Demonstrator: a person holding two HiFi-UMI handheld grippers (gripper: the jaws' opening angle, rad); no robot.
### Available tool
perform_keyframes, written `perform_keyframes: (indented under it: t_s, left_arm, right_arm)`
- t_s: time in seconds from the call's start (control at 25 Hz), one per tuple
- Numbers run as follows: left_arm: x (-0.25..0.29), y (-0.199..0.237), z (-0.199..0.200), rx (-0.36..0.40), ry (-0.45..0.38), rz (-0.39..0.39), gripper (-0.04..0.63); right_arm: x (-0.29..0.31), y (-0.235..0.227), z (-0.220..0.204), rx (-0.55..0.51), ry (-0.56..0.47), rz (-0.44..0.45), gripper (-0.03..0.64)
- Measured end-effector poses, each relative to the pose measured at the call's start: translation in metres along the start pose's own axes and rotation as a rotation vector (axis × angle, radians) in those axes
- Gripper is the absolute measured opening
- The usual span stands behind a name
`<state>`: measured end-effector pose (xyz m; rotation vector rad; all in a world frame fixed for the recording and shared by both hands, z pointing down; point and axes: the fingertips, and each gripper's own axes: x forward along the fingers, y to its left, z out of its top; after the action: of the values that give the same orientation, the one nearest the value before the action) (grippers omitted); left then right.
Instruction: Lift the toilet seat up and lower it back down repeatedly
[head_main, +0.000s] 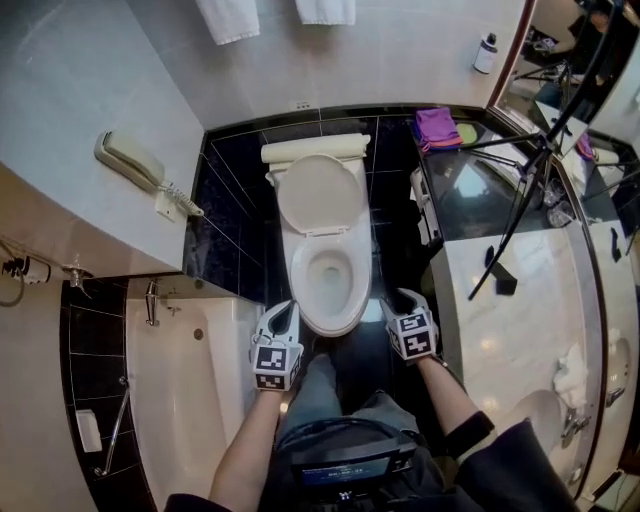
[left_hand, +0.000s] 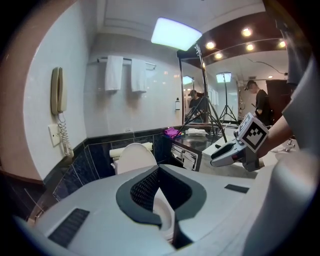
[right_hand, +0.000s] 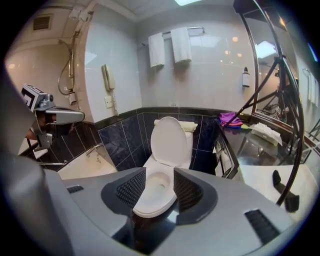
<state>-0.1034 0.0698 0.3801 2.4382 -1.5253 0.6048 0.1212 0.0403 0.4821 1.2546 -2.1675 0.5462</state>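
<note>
The bathtub (head_main: 200, 390) filled the lower left of the head view, and the marble tabletop (head_main: 500, 320) filled the right. Between them, at centre, stood the toilet (head_main: 292, 245), its lid (head_main: 315, 190) raised against the tank and the toilet seat (head_main: 352, 285) lying flat on the bowl. We held the left tool (head_main: 284, 315) just beside the seat's front left edge and the right tool (head_main: 398, 302) just beside its front right edge. Both tools were spread and pinched nothing. In each gripper view the seat's front showed in the gap, with the pads clear of it. A wall phone (head_main: 130, 158) hung at upper left, and a purple cloth (head_main: 437, 127) lay at upper right.
</note>
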Motion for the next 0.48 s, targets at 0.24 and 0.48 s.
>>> perform_keyframes:
  t_s: [0.24,0.48]
  left_arm:
    - [0.048,0.016,-0.024,0.015,-0.016,-0.01,-0.008]
    - [0.103,0.028,-0.083,0.034,-0.014,-0.029,-0.008]
  right_arm:
    - [0.073,-0.015,-0.052,0.123,0.105,-0.002,0.192]
    - [0.16,-0.026,-0.126,0.283,0.187,0.038,0.193]
